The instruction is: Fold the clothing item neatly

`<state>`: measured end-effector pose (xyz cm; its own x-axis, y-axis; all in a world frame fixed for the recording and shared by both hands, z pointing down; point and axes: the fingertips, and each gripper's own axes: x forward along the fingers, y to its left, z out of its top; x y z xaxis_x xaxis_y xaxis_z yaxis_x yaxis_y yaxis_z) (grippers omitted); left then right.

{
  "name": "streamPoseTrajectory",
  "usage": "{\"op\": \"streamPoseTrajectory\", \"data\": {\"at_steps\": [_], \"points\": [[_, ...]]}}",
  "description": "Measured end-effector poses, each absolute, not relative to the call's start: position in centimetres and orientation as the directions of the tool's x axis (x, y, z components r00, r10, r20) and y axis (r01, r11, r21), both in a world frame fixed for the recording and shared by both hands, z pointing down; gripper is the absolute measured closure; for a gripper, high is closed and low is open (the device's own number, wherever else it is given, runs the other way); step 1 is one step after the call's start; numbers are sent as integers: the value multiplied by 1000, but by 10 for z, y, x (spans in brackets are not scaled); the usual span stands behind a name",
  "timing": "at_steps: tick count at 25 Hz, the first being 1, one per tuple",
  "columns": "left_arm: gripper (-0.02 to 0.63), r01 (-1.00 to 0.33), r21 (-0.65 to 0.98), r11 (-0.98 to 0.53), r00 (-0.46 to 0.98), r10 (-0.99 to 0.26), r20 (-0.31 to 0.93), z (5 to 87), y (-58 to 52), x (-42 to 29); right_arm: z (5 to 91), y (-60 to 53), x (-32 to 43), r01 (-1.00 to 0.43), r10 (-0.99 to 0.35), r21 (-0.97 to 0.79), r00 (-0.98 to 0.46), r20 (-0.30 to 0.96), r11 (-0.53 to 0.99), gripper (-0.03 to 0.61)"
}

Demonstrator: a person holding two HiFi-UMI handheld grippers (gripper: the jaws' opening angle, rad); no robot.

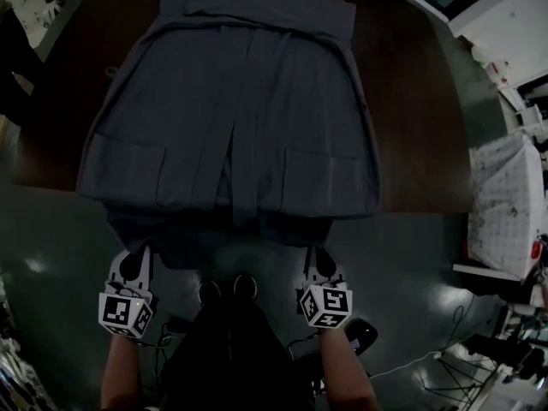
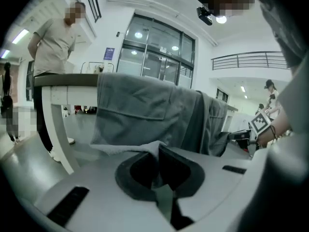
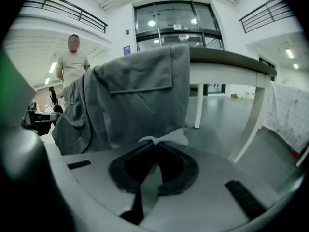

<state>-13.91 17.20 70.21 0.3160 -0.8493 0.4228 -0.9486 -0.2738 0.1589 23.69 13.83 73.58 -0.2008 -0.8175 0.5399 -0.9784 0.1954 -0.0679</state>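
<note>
A grey garment [image 1: 231,110] with two patch pockets lies spread on a dark table [image 1: 402,101], its lower part hanging over the near edge. My left gripper [image 1: 137,259] is shut on the hem's left corner, below that edge. My right gripper [image 1: 318,259] is shut on the hem's right corner. In the left gripper view a fold of the garment [image 2: 145,146] is pinched between the jaws, the rest of the cloth [image 2: 145,110] draping from the table behind. In the right gripper view a fold of the garment [image 3: 166,138] sits in the closed jaws, with the hanging garment [image 3: 140,100] beyond.
A second table with a white printed cloth [image 1: 505,204] stands at the right. Cables and equipment [image 1: 497,349] lie on the floor at lower right. A person [image 2: 53,47] stands beyond the table. White table legs [image 3: 253,120] stand near the right gripper.
</note>
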Motion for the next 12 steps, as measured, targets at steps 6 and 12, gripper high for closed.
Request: {"op": "streamPoseTrajectory", "data": {"at_steps": [6, 12], "points": [[599, -944, 154, -293, 331, -855, 400, 630, 186, -131, 669, 149, 230, -962, -815, -49, -253, 521, 267, 578], [600, -944, 146, -297, 330, -875, 355, 570, 198, -133, 610, 158, 221, -949, -822, -74, -303, 482, 306, 578]]}}
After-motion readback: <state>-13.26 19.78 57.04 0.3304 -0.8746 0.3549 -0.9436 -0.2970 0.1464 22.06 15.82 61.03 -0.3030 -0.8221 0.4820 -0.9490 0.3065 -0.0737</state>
